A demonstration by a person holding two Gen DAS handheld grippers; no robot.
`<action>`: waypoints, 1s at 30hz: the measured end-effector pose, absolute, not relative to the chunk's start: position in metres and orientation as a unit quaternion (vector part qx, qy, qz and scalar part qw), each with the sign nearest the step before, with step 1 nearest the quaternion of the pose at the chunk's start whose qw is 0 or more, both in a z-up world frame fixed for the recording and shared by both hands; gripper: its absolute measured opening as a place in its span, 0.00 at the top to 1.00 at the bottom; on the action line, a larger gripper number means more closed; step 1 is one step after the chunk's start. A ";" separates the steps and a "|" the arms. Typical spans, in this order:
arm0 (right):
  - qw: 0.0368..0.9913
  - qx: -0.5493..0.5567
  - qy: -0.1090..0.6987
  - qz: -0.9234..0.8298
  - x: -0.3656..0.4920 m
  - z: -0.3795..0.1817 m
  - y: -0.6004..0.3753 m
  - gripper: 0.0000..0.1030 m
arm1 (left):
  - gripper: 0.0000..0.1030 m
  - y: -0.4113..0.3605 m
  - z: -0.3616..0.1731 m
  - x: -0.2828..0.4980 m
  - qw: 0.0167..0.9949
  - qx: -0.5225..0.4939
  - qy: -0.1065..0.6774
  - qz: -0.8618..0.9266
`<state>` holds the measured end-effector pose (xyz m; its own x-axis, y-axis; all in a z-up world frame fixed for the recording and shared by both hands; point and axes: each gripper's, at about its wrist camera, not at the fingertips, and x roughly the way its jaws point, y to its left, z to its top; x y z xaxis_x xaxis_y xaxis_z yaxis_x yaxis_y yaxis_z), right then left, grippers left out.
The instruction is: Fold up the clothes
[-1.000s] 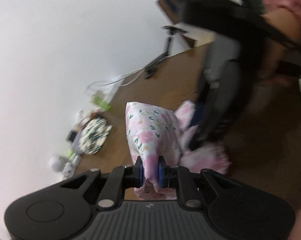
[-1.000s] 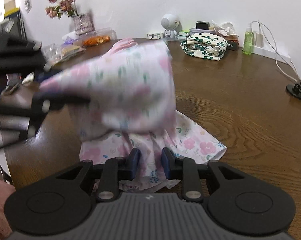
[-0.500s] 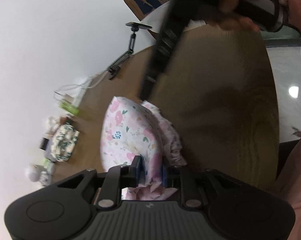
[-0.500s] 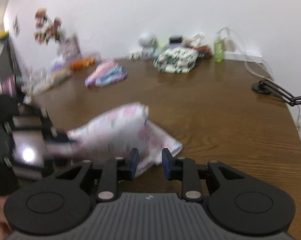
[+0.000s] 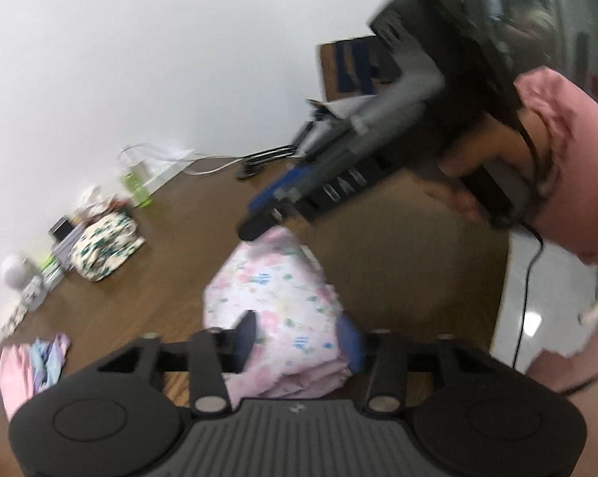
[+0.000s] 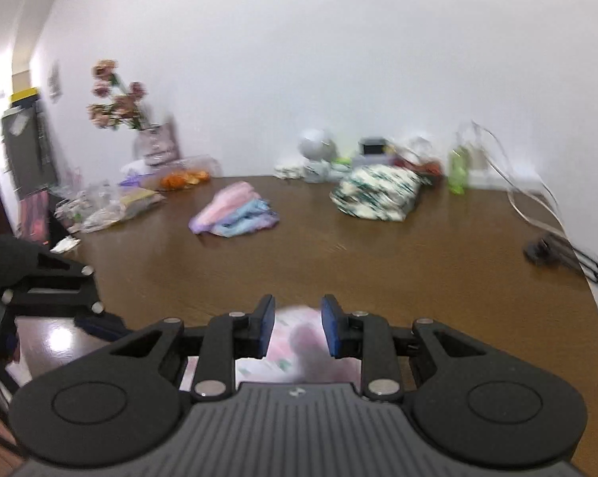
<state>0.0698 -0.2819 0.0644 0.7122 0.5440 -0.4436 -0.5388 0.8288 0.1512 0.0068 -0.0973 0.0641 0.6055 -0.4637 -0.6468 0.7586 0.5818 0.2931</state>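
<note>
Dark brown wooden desk (image 6: 438,262) bearing a folded pink floral garment (image 5: 283,298), a pastel pink-and-blue cloth bundle (image 6: 235,214), a green-and-white patterned folded cloth (image 6: 378,194), and a green bottle (image 6: 457,171).

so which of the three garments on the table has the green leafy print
The white bundle with green print at the back by the green bottle; the other two are pink.

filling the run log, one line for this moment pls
step: fold release | left gripper: jaws just opening, floral garment between | right gripper: open, nothing held | table
</note>
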 end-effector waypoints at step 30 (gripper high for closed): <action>0.921 -0.039 0.278 0.269 0.036 0.024 -0.261 0.75 | 0.83 -0.082 0.034 0.099 0.857 0.211 0.320 -0.344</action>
